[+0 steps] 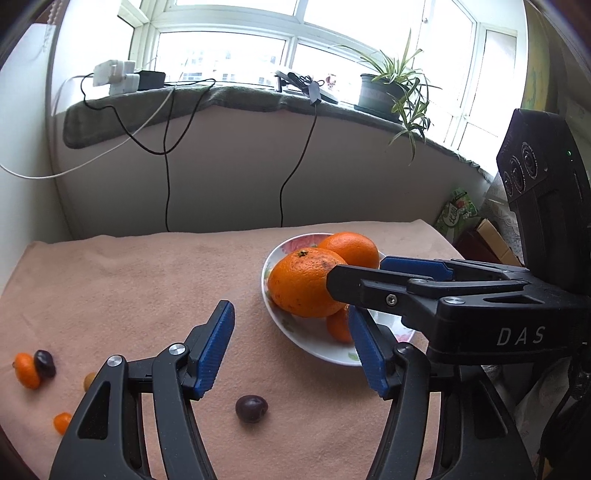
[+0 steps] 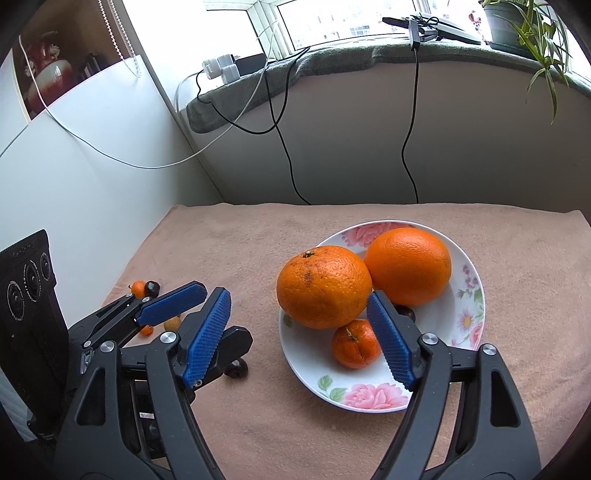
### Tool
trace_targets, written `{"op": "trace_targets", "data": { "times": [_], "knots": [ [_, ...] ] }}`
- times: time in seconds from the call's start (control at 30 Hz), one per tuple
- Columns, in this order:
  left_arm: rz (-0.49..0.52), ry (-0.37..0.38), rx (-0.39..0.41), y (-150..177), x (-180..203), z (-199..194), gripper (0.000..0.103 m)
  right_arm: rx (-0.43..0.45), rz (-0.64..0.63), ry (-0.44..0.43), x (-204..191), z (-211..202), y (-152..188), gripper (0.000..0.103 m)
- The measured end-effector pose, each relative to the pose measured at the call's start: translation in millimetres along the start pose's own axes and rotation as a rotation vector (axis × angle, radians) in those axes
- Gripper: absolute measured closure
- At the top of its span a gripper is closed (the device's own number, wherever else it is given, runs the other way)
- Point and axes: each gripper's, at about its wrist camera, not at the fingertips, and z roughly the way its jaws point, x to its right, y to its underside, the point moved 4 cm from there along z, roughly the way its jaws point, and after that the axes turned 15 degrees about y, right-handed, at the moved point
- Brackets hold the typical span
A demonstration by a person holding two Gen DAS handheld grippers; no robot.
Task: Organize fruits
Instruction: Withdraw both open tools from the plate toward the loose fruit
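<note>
Left tool point(image 1: 291, 352): jaws apart, nothing between them, above the worktop point(image 1: 140, 280).
Right tool point(image 2: 299, 336): jaws apart, grasping nothing, over the near edge of the plate point(image 2: 471, 295).
Plate: holds 2 big oranges point(image 2: 324, 287) touching each other, 1 small mandarin point(image 2: 354, 344) near them.
Plum point(image 1: 251, 408): on the worktop, left of the plate.

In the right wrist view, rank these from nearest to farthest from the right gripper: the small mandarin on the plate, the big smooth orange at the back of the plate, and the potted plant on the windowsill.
1. Small mandarin, at the plate's front, between the right gripper's fingers.
2. Big smooth orange, at the plate's back right.
3. Potted plant, far off on the windowsill, top right.
</note>
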Motion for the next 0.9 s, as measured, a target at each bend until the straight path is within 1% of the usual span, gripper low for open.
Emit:
{"op": "trace_targets", "data": {
  "times": [0.17,0.3,0.43,0.5,0.6,0.9],
  "knots": [
    [-0.013,-0.023,0.001,10.8,-6.5,-12.9,0.04,0.002,0.001,-0.01,-5.2,-5.3,5.7,0.024],
    [-0.029,-0.048,0.002,19.6,-15.0,-26.0,0.04,-0.024,0.009,-0.02,-10.1,-1.9,12.2,0.024],
    [-0.041,-0.086,0.013,28.1,-25.3,-39.8,0.04,-0.032,0.007,-0.026,-16.9,2.0,19.0,0.024],
    [-0.051,-0.104,0.015,32.9,-31.4,-46.3,0.039,-0.029,-0.003,-0.027,-21.4,2.3,22.2,0.024],
    [-0.075,-0.127,0.018,41.5,-41.5,-56.2,0.033,-0.027,-0.032,-0.04,-30.3,0.7,27.3,0.024],
    [-0.148,-0.2,0.009,77.2,-72.0,-86.5,0.033,-0.019,-0.099,-0.063,-55.8,-1.0,45.9,0.024]
  ]
}}
